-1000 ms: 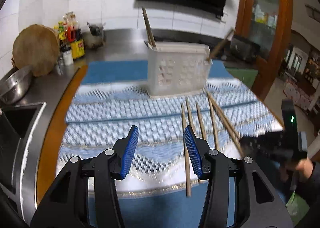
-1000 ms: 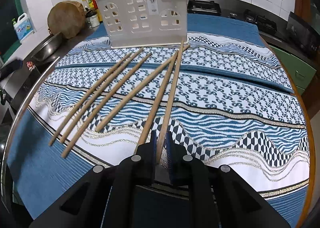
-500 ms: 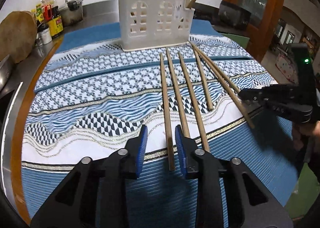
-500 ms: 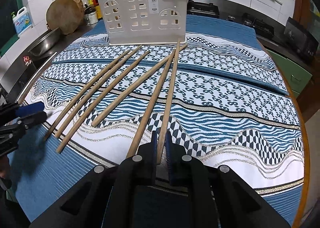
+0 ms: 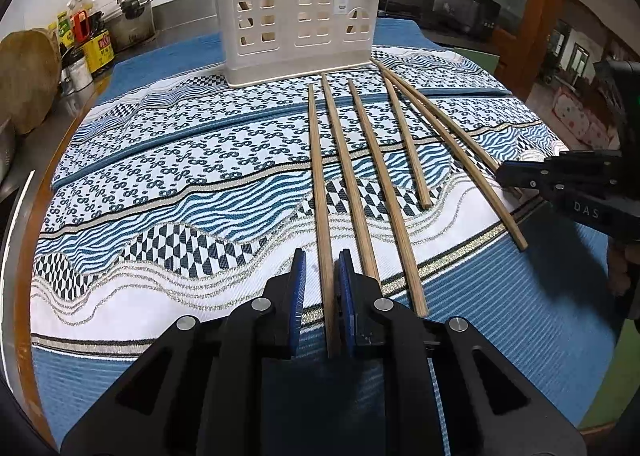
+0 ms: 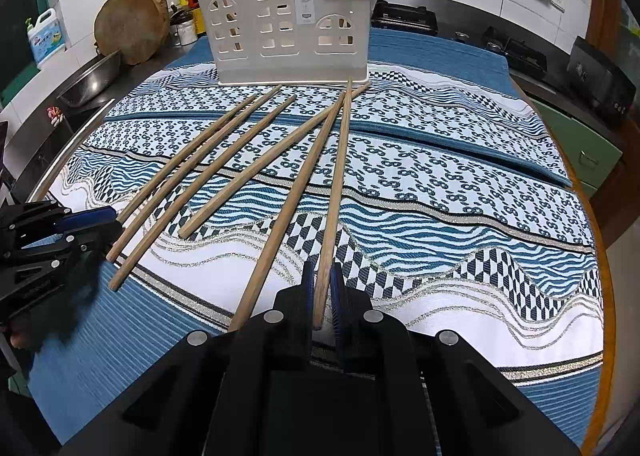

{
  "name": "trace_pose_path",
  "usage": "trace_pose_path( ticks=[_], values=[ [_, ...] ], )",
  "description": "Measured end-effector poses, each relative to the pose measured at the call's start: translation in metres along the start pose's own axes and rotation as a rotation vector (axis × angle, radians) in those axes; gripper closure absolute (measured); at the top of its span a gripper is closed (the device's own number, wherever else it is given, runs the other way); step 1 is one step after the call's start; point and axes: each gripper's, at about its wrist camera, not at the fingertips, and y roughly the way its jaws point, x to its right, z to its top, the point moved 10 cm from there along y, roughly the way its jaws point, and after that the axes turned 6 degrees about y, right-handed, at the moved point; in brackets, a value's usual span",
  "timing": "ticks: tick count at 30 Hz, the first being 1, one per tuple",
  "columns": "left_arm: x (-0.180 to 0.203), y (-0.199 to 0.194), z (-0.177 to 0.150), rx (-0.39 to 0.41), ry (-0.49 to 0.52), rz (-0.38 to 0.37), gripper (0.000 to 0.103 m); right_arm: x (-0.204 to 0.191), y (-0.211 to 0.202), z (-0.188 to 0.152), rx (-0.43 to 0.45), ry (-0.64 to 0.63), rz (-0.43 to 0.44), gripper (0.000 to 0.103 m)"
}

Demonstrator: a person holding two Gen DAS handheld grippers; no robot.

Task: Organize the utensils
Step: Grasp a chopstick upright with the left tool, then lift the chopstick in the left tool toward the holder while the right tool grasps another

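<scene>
You are in a tiled kitchen, at a table (image 5: 500, 320) under a blue and white patterned cloth (image 5: 180, 183), six loose chopsticks lying on it in a fan that narrows toward the far edge.

Nearest you, at the near edge, your left tool (image 5: 322, 288) has its jaws closing around the near end of the leftmost chopstick (image 5: 320, 191). The stick lies between the blue pads (image 5: 298, 296): it sits against the right pad, with a gap to the left one. It lies flat on the cloth.

Your right tool (image 6: 322, 290) is pressed together on the near end of the rightmost chopstick (image 6: 338, 175), pinching it between the pads. The stick's far tip reaches almost to the holder.

Between those two sticks lie the other four chopsticks (image 6: 208, 175), side by side on the cloth, their far ends pointing at the holder. One of them is shorter than the rest.

At the far edge stands the white holder (image 5: 296, 15), upright, with arched cut-outs in its front. Chopsticks already stand in it, at both ends.

Beyond the table's left edge you have a round wooden block (image 6: 130, 25), bottles (image 5: 90, 43) and a steel bowl (image 6: 92, 79) on the counter.
</scene>
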Motion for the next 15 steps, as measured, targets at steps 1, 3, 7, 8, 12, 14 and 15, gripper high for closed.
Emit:
trace_pose_path(
  ticks=[1,3,7,8,12,14,15],
  values=[
    [0.001,0.0,0.0,-0.001,0.007,0.006,0.087,0.0,0.0,0.0,0.002,-0.001,-0.001,0.095],
    [0.003,0.0,0.0,-0.004,0.019,0.033,0.087,0.0,0.001,0.001,0.005,-0.005,-0.004,0.094],
    [0.009,0.001,0.001,-0.002,0.054,0.079,0.094,0.0,0.001,0.001,0.013,-0.003,-0.006,0.094],
    [0.009,0.001,0.002,-0.001,0.058,0.083,0.095,0.0,0.001,0.002,0.013,-0.002,-0.004,0.094],
    [0.004,-0.002,0.003,-0.004,0.011,0.066,0.098,0.003,-0.007,0.002,0.028,0.009,-0.002,0.095],
    [0.001,-0.005,0.003,0.002,0.001,0.062,0.098,0.004,-0.016,0.005,0.045,0.009,-0.001,0.095],
    [0.0,-0.007,0.004,0.007,0.0,0.062,0.098,0.005,-0.022,0.007,0.06,0.008,-0.002,0.095]
  ],
)
